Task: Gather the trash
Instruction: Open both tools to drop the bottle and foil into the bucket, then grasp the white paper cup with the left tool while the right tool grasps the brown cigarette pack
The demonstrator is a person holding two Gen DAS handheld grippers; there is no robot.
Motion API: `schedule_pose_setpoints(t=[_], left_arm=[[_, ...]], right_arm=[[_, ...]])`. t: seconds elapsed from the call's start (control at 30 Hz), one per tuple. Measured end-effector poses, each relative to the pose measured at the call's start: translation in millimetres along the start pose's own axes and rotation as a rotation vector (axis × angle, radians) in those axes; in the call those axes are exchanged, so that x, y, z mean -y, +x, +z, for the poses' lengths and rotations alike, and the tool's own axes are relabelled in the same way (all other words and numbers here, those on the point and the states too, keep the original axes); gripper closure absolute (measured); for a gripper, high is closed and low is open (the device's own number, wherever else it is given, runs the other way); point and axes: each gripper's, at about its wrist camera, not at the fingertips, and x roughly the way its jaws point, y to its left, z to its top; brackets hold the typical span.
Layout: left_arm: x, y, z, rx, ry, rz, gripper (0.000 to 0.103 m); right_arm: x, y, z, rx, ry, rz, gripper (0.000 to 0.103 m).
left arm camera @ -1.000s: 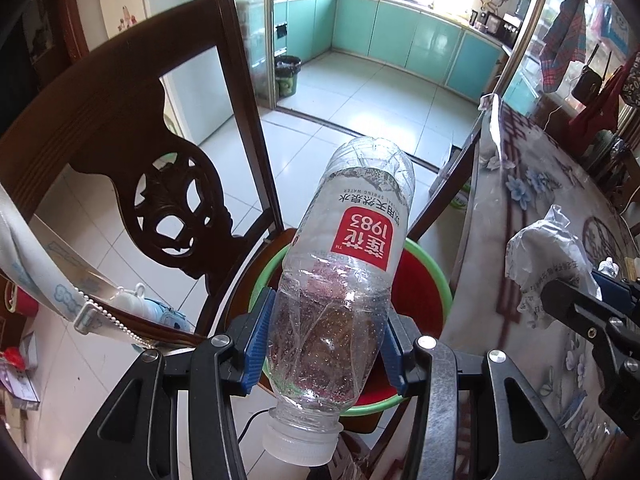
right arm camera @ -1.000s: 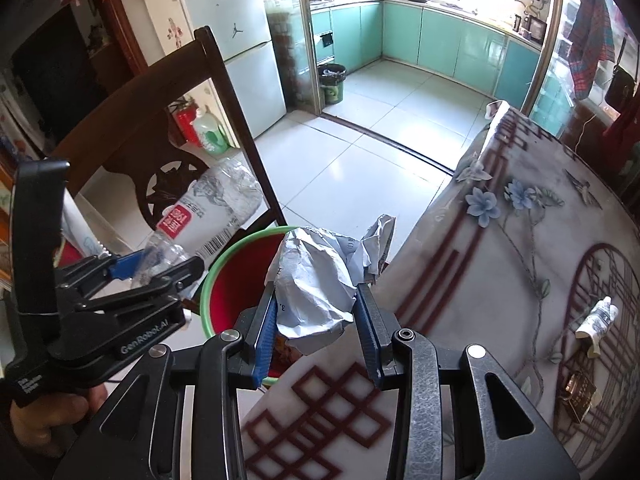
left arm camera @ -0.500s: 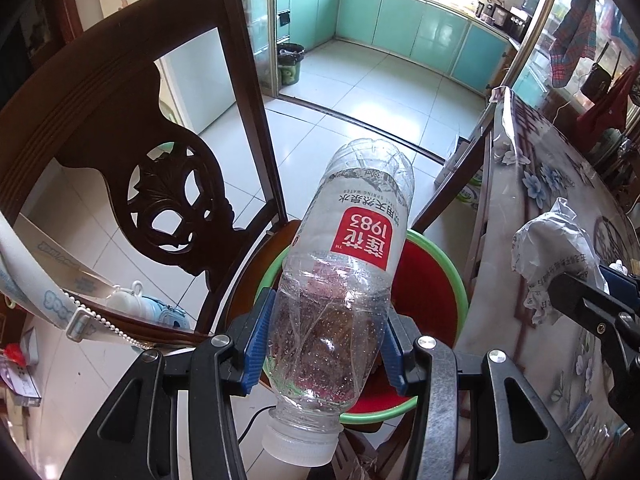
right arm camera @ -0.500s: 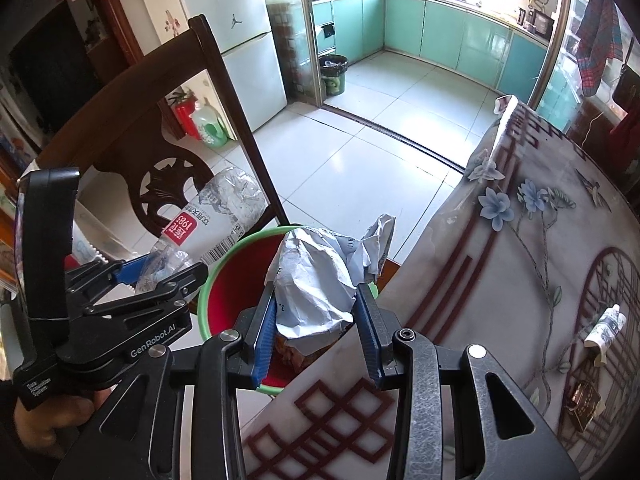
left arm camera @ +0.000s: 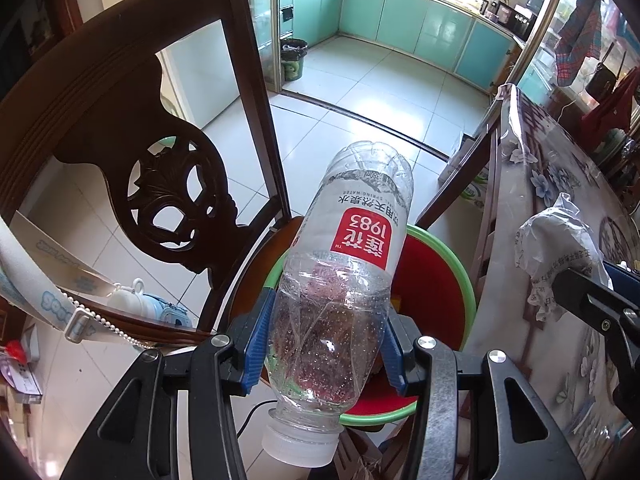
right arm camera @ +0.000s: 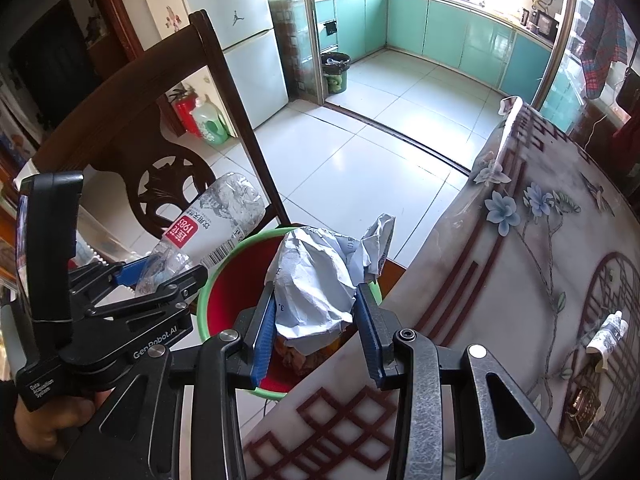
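Observation:
My left gripper (left arm camera: 324, 340) is shut on a clear plastic water bottle (left arm camera: 344, 288) with a red label, cap end toward the camera. It hangs over the near rim of a red basin with a green rim (left arm camera: 466, 292) that stands on a chair seat. My right gripper (right arm camera: 316, 328) is shut on a crumpled ball of white paper (right arm camera: 320, 276), held above the basin (right arm camera: 224, 272) at the table's edge. The left gripper (right arm camera: 152, 280) with the bottle (right arm camera: 212, 224) appears at the left of the right wrist view. The paper ball (left arm camera: 556, 252) shows at the right of the left wrist view.
A dark carved wooden chair back (left arm camera: 132, 128) rises left of the basin. The table with a flowered cloth (right arm camera: 540, 280) lies at the right, with a small rolled scrap (right arm camera: 608, 328) and a small brown object (right arm camera: 582, 404) on it. Some brown scraps lie in the basin.
The left gripper with the bottle has drifted slightly forward and down over the basin. The right gripper with the paper ball has stayed in place.

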Motion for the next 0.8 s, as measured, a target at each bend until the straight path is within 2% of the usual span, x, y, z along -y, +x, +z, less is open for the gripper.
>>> schedule_pose_setpoints(t=[0.27, 0.4, 0.47, 0.5, 0.6, 0.8], left_arm=[[1, -1, 0, 0.003, 0.002, 0.003, 0.057], [1, -1, 1, 0.006, -0.003, 0.001, 0.055], [0, -1, 1, 0.001, -0.010, 0.000, 0.053], [0, -1, 1, 0.000, -0.014, 0.000, 0.050], [0, -4, 1, 0.007, -0.023, 0.005, 0.045], [17, -15, 4, 0.024, -0.009, -0.008, 0.044]], right_arm=[[1, 0, 0, 0.001, 0.001, 0.001, 0.067], [1, -2, 0, 0.016, 0.004, -0.002, 0.057], [2, -4, 0, 0.025, 0.005, -0.008, 0.046], [2, -5, 0, 0.031, 0.006, -0.011, 0.036], [4, -10, -1, 0.045, 0.008, -0.012, 0.034], [24, -24, -10, 0.067, 0.045, -0.027, 0.028]])
